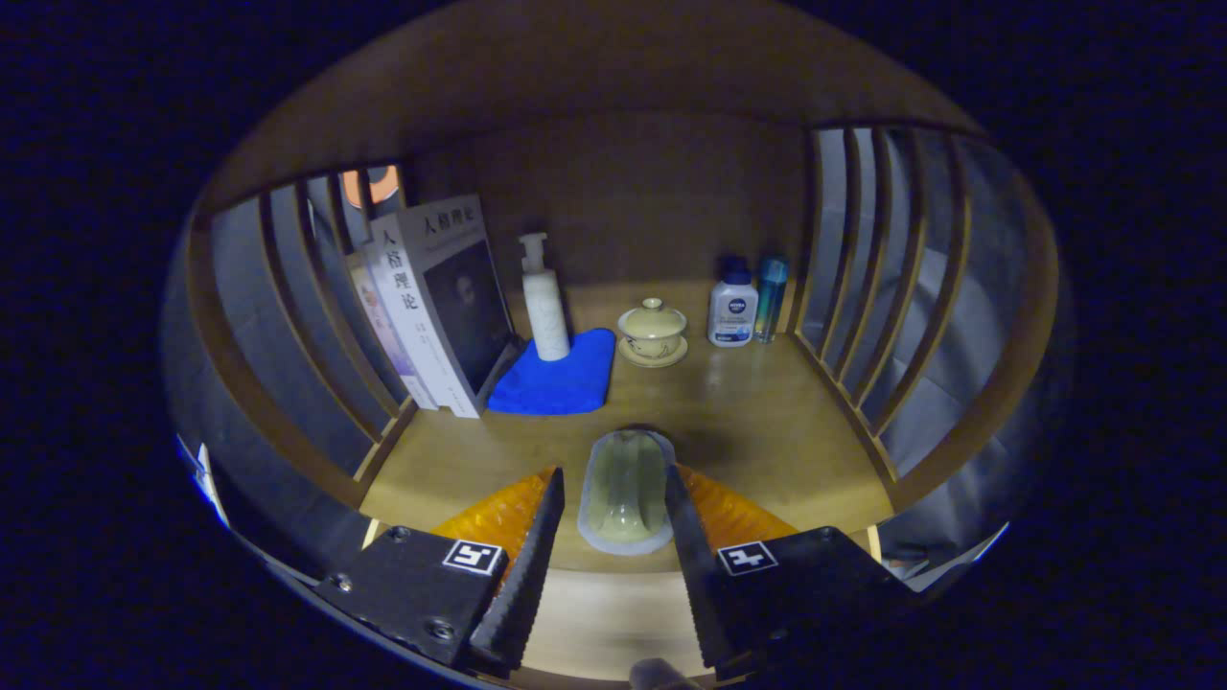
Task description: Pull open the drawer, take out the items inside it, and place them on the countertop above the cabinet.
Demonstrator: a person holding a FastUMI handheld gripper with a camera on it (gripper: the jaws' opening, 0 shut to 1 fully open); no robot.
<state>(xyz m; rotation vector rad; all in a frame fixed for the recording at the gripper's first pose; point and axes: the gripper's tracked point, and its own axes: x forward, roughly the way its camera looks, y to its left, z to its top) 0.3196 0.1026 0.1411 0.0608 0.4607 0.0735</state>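
A pale, translucent cup-like item [626,489] lies on the wooden countertop [767,422] close to its front edge. My gripper [613,474] stands around it, one finger on each side. The right finger touches its side. A thin strip of wood shows between the left finger and the item, so the fingers are slightly parted and not pressing from both sides. The drawer is hidden below the countertop's front edge.
At the back stand leaning books [436,307], a white pump bottle [544,307] on a blue cloth [561,379], a lidded tea bowl on a saucer [653,331], a white lotion bottle [733,311] and a blue bottle [770,297]. Slatted wooden sides [891,287] close in left and right.
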